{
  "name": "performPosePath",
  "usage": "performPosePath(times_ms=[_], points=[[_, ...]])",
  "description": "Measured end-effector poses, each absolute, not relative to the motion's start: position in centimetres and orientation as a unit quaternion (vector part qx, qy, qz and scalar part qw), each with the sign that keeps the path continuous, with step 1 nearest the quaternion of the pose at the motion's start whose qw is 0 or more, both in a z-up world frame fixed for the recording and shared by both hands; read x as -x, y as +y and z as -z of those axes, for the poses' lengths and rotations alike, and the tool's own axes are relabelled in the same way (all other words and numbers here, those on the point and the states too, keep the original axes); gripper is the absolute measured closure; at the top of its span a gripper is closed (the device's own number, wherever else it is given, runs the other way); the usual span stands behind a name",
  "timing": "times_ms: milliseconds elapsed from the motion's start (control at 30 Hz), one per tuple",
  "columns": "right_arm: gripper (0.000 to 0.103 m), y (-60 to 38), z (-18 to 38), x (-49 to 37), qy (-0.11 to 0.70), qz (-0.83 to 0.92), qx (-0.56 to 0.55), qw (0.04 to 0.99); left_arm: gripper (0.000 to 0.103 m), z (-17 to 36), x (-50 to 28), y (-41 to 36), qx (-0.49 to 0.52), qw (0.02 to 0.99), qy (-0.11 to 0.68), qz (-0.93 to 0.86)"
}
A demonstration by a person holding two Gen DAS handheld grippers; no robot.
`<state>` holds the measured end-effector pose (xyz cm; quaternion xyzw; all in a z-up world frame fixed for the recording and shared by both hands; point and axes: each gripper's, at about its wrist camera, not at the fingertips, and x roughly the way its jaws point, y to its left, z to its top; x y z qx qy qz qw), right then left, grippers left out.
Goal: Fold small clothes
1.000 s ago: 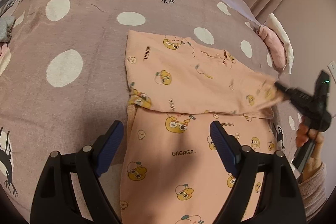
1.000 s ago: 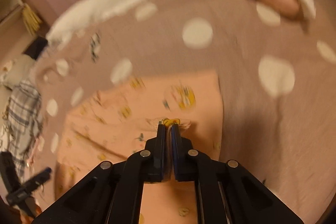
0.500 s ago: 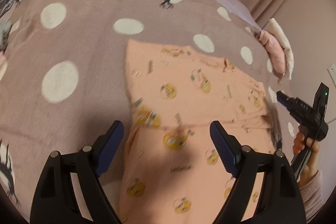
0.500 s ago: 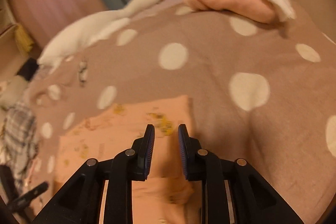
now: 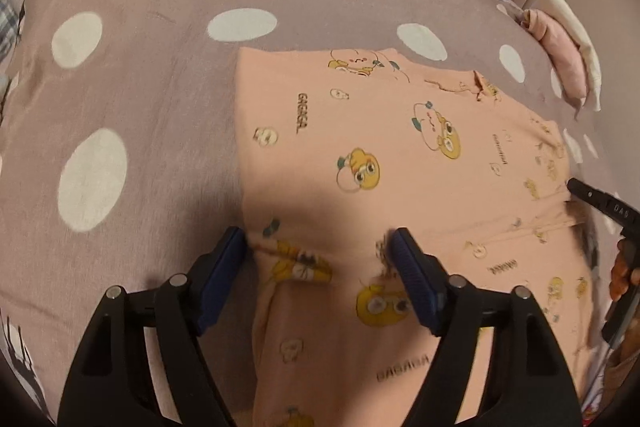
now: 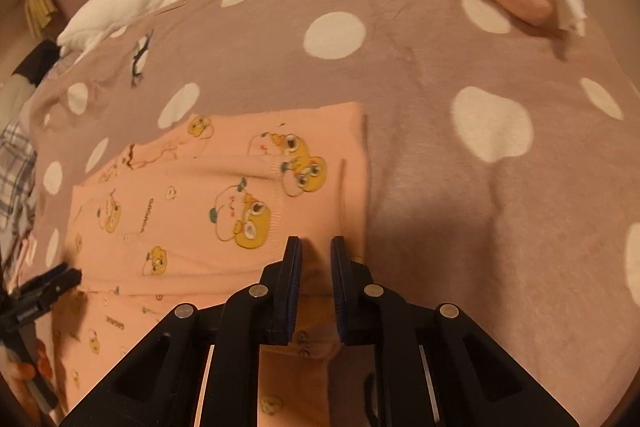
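1. The peach garment (image 5: 400, 155) lies on the spotted bedspread (image 5: 140, 75), its top part folded down.
2. My left gripper (image 5: 318, 251) is wide, closing, astride the left fold edge, holding nothing.
3. My right gripper (image 6: 316, 247) is narrow, closing, with nothing pinched.
4. Judgement: seat both on the fold corners before lifting, keeping the edges level.

Peach cartoon-print cotton garment (image 5: 400, 155): soft, matt knit. Mauve white-spotted bedspread (image 5: 160, 75): matt woven cloth. Black plastic left gripper (image 5: 318, 259): smooth, ribbed blue pads.

Each gripper, left gripper (image 5: 318, 247) and right gripper (image 6: 311, 247), is built from black linkage arms, silver pivot screws and blue ribbed pads (image 5: 412, 283).
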<state>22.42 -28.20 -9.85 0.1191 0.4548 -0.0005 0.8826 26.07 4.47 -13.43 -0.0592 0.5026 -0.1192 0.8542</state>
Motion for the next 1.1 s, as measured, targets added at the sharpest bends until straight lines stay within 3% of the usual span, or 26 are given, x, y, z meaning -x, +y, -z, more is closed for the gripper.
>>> performPosePath(times_ms=[67,233,833,1100], points=[[0.089,-28.5,9.1,-20.9,0.447,-0.019,-0.137,0.884,0.025,13.0,-25.0,5.8,0.088,0.848,0.504,0.135],[0.067,-29.3,8.3,-16.3,0.435,-0.064,-0.181,0.88,0.019,12.7,-20.3,8.5,0.137,0.837,0.509,0.148],[0.066,-29.9,10.6,-4.5,0.472,-0.103,-0.243,0.841,0.018,13.4,-7.3,11.2,0.241,0.799,0.515,0.195],[0.066,-29.2,11.8,-2.0,0.494,-0.12,-0.256,0.822,0.011,13.8,-4.5,10.8,0.266,0.785,0.511,0.228]])
